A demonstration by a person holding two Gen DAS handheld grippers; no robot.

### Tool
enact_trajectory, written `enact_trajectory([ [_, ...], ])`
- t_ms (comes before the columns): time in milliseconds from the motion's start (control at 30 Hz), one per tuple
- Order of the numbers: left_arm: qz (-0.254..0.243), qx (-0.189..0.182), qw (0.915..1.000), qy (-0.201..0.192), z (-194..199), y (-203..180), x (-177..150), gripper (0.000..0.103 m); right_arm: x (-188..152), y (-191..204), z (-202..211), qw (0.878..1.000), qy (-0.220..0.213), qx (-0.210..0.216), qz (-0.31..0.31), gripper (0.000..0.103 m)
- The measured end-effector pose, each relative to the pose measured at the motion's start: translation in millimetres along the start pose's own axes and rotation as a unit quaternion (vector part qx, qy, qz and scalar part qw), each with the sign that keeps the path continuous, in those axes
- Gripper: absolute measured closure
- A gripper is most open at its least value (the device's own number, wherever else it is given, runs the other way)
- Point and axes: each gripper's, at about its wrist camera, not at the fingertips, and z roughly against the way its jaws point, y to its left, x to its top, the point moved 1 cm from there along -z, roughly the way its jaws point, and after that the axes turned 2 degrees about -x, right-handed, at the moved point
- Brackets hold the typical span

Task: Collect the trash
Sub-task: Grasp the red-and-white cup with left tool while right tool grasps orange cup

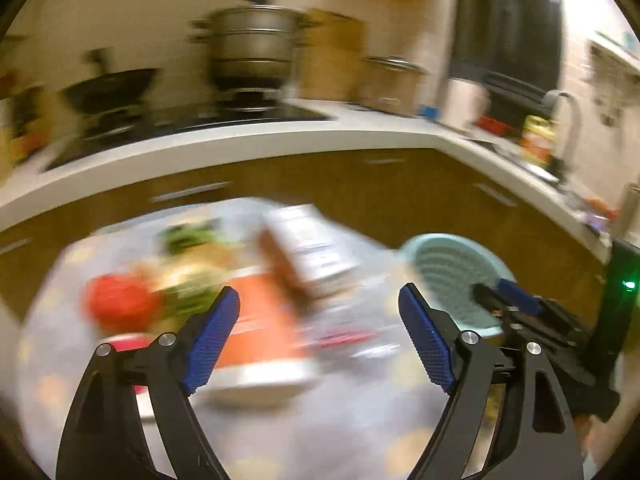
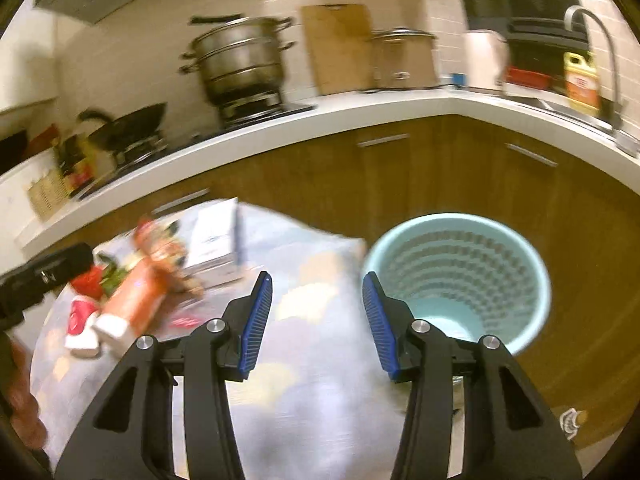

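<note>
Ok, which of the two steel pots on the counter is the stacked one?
The pot on the stove, left of the cutting board: it has stacked tiers. The right pot is single.

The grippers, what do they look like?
Each one, the left gripper and the right gripper, has two black, cut-out plastic arms with round silver bolts, ending in ribbed blue pads. Beside the left one, the other tool's black body shows a small green light.
</note>
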Motion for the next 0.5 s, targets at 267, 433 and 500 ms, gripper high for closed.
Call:
enact_trajectory([
  [267,0.093,0.075,0.992,0.04,16,132,-44,0.022,-30,74,-21,0.997,0.024,0.052,0.05,0.059],
  [433,0.114,0.028,0.9896,0.084,-5,166,-58,0.023,-37,91,-28,0.996,0.035,0.043,0.076,0.058],
  [500,0.128,0.01,0.9871,0.095,-15,173,-61,0.024,-37,89,-29,0.996,0.038,0.044,0.075,0.057],
])
